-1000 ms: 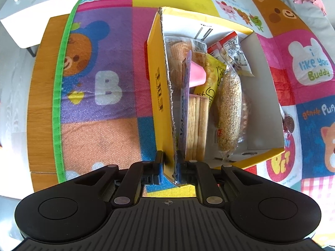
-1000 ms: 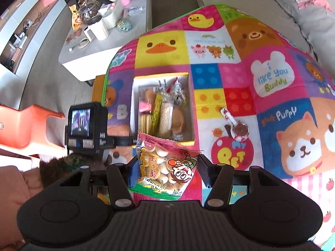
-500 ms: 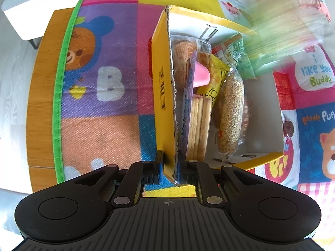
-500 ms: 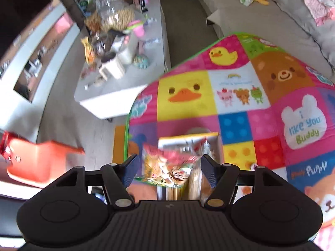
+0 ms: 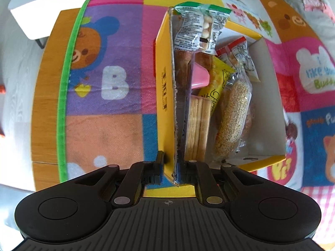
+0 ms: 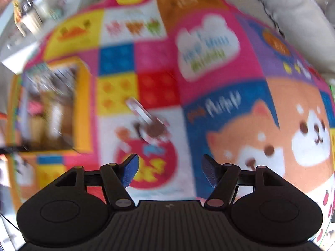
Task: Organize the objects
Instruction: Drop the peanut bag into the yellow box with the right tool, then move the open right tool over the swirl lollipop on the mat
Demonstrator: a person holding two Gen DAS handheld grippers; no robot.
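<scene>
A yellow cardboard box [image 5: 165,96] lies open on the play mat, filled with several snack packs. My left gripper [image 5: 170,167] is shut on the near end of its left wall. A green-topped biscuit bag [image 5: 201,27] leans in the box's far end. In the blurred right wrist view the box [image 6: 83,104] is at the left. My right gripper [image 6: 169,167] points down at the mat to the box's right, open with nothing between its fingers. A small brown round sweet in a clear wrapper [image 6: 150,125] lies on the mat just beyond the fingertips.
The colourful cartoon play mat [image 5: 104,62] has a green edge [image 5: 65,83] and lies on a wooden board [image 5: 41,104]. A white low table [image 5: 25,6] stands at the far left. Grey sofa cushions [image 6: 293,21] border the mat at the far right.
The right gripper let go of the biscuit bag, which now rests in the box's far end. That gripper then swung right and down over the mat with its jaws wider. The left gripper stayed put.
</scene>
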